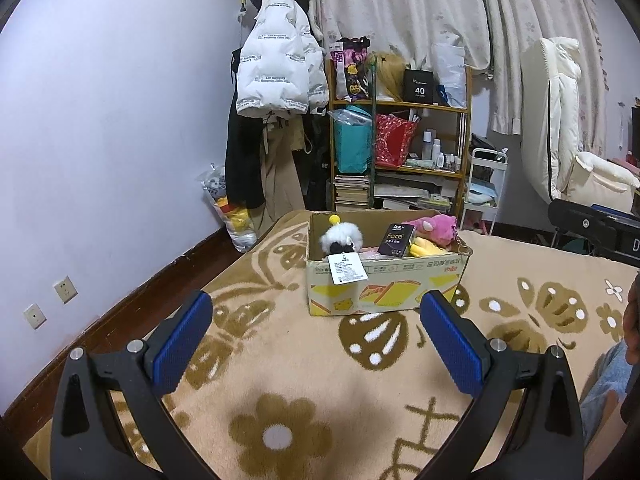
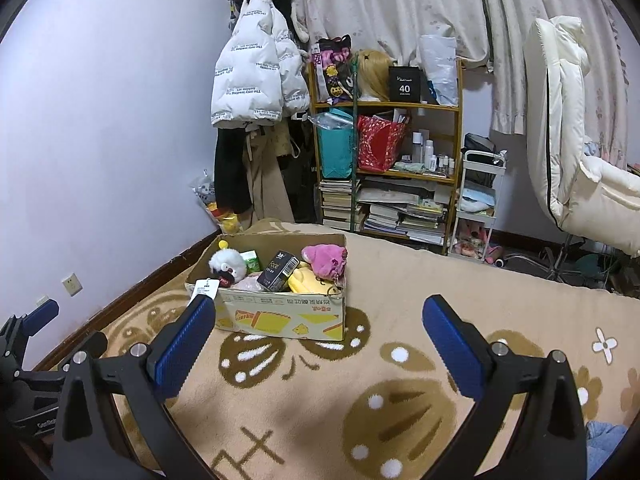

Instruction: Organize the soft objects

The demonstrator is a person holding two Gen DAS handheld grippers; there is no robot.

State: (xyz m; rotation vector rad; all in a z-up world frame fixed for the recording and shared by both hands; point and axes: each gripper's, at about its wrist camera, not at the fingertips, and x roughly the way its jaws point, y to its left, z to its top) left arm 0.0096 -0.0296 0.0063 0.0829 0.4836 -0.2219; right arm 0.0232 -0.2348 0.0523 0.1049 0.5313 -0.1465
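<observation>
**Both grippers empty, box looks loaded — check for stragglers**

Near: left gripper (image 1: pixel 316 312) hovers over the patterned blanket (image 1: pixel 304 380), jaws spread wide, nothing between the blue pads (image 1: pixel 182 340). Right gripper (image 2: pixel 320 318) same: wide open, empty, a bit right of the box. No loose soft items visible on the blanket in either view.

Mid: cardboard box (image 1: pixel 384 284) sits on the blanket, well ahead of both grippers. Inside, left to right: white plush (image 1: pixel 342 240) with its hang tag (image 1: pixel 347 268) draped over the front wall, dark "Face" tissue pack (image 1: pixel 396 240), yellow plush (image 1: pixel 428 246), pink plush (image 1: pixel 434 226). Right wrist view also shows a small green pack (image 2: pixel 252 261) behind the white plush.

Far: shelf (image 1: pixel 400 140) and hanging white jacket (image 1: pixel 276 52), not relevant.

Judgement: task looks near done or done. If tidying continues:
- approach from above, jaws open, centred on the plush body, not the tag or keyring
- close gently; plush compresses and may slip
- tuck the tag inside so it doesn't snag
- box is light, so steady it with one gripper when pushing items down
</observation>
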